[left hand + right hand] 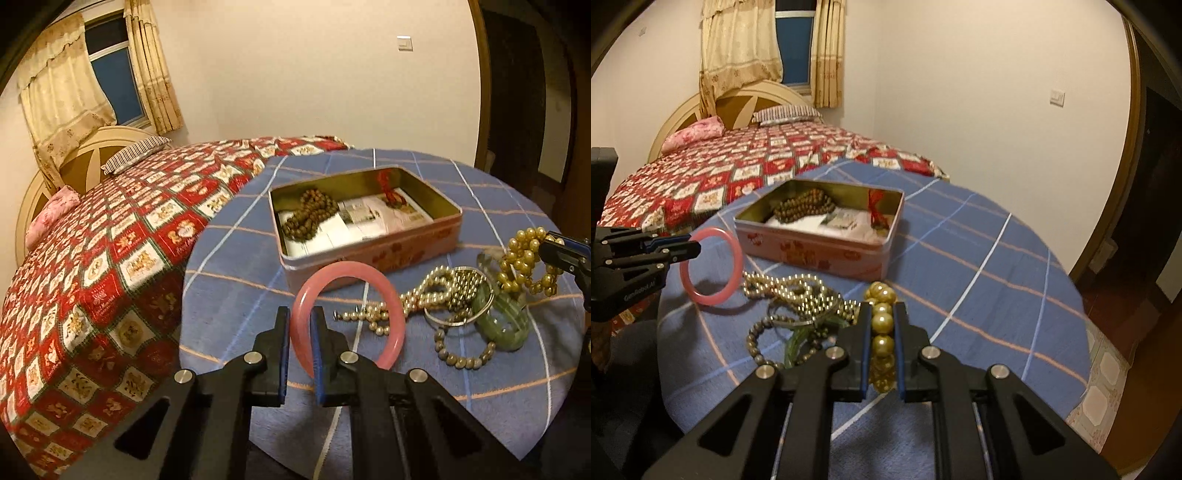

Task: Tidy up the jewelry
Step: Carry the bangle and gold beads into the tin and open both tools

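L hand-held gripper clamps pink bangle; tin contents blurred.

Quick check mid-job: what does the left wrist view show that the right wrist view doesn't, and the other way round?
Left wrist only: the pads of the left gripper shut on the pink bangle; the green bangle in full.
Right wrist only: the right gripper shut on the gold bead bracelet, seen between its pads.
Both: the open tin, brown beads inside it, the pearl strand on the blue cloth.
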A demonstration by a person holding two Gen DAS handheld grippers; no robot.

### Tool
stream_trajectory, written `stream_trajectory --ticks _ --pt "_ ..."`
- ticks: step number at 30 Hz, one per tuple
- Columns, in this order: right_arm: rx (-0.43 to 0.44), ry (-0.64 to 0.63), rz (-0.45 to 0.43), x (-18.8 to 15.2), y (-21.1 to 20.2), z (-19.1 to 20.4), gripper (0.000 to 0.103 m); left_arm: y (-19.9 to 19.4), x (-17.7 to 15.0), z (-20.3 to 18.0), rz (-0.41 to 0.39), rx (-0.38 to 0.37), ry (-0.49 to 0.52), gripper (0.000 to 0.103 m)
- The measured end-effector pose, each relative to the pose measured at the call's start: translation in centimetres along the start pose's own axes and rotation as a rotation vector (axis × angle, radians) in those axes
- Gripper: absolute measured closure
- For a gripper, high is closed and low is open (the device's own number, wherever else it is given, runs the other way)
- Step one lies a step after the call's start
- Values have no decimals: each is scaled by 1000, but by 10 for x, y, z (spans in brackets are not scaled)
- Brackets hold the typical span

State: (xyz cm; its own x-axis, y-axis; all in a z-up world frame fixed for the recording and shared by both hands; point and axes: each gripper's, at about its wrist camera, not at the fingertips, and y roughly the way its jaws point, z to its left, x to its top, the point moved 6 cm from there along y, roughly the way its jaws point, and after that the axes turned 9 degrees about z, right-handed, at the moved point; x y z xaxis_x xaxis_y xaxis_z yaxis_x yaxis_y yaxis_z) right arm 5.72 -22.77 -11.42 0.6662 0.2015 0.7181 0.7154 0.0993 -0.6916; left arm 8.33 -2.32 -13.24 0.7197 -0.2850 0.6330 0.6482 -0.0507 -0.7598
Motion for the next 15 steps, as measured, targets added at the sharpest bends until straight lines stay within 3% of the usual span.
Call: stream_trajectory --ticks 15 --pt "-18 2 -66 32 -10 -2 90 -24 36 9 -76 35 -12 93"
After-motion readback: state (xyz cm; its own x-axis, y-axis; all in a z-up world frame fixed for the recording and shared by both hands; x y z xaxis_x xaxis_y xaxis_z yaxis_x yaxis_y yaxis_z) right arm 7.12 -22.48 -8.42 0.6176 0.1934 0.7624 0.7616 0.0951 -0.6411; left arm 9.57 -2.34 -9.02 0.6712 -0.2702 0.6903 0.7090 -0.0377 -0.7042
